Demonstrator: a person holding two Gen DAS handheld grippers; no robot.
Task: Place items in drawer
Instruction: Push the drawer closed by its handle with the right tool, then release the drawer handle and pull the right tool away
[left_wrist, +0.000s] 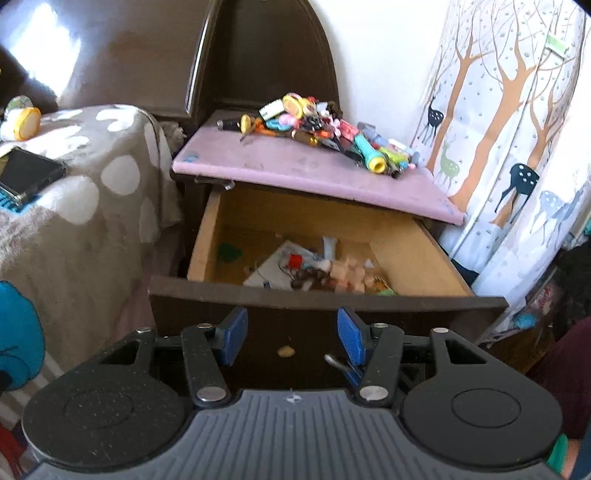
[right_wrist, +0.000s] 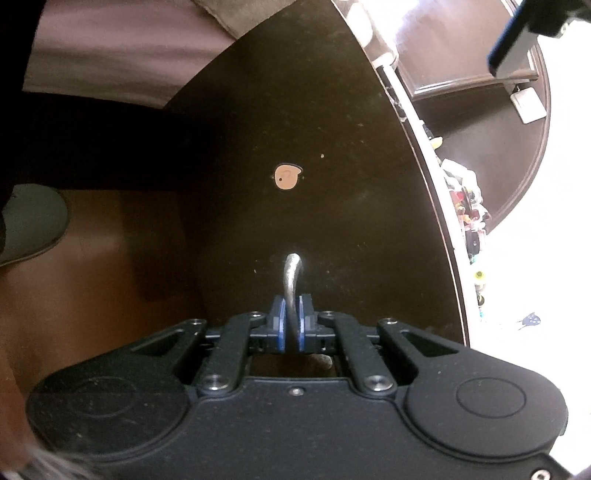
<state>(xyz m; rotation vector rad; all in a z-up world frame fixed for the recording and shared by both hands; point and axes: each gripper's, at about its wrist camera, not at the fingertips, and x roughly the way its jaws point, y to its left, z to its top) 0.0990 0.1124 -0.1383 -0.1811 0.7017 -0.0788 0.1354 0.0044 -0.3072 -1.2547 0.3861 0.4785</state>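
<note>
The dark nightstand drawer (left_wrist: 207, 251) stands pulled out, with papers and small items (left_wrist: 314, 269) inside. A pile of colourful small items (left_wrist: 317, 129) lies on the pink nightstand top (left_wrist: 280, 166). My left gripper (left_wrist: 291, 336) is open and empty, in front of the dark drawer front (left_wrist: 258, 332). My right gripper (right_wrist: 291, 325) is shut on the metal drawer handle (right_wrist: 291, 280) on the drawer front (right_wrist: 332, 206). The handle and the right gripper's blue pads (left_wrist: 352, 371) also show in the left wrist view.
A bed with a spotted grey blanket (left_wrist: 81, 192) stands left of the nightstand, with a dark phone (left_wrist: 29, 173) on it. A deer-print curtain (left_wrist: 509, 129) hangs at the right. A dark headboard (left_wrist: 266, 55) rises behind the nightstand.
</note>
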